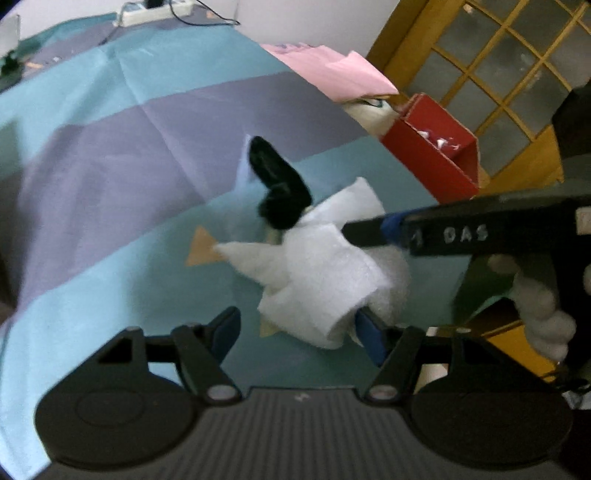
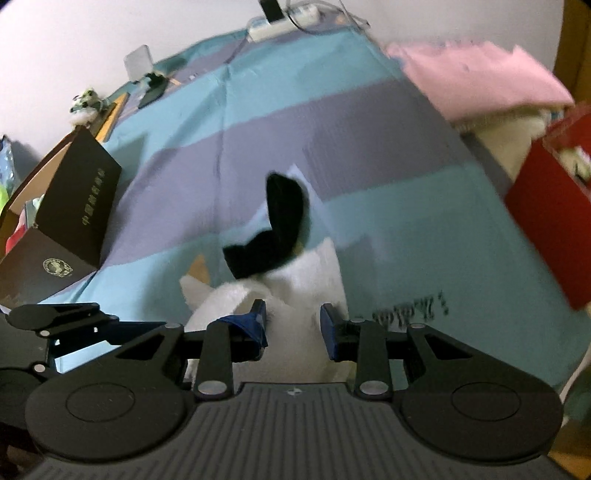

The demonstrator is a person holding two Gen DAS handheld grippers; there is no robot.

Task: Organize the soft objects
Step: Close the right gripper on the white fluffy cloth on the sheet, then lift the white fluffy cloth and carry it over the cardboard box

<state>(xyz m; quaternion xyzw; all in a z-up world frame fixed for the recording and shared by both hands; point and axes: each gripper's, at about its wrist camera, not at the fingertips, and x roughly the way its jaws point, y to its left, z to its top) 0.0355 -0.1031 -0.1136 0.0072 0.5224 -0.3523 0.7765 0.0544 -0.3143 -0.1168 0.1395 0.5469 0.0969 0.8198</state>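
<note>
One soft toy (image 1: 317,273), white plush with a black curved part (image 1: 277,184) and tan pointed tips, lies at centre frame in the left wrist view, on a striped teal and grey-purple cloth (image 1: 110,147). In the right wrist view the same toy (image 2: 295,295) sits at lower centre, directly between the blue pads.

Right gripper (image 2: 293,325): its blue pads press against white plush on both sides, pinching the toy's body. In the left wrist view this gripper enters from the right edge, fingers reaching the toy's upper right side, with a hand (image 1: 543,306) in a pale glove beneath it.

Left gripper (image 1: 295,332): jaws spread apart; the right pad sits just beside the toy's lower edge, the left pad is clear of it over bare cloth.

Surroundings: a red box (image 1: 436,147) and a folded pink cloth (image 1: 332,74) at upper right, a power strip (image 1: 155,13) at the top edge, a dark box (image 2: 74,192) at left in the right wrist view.
</note>
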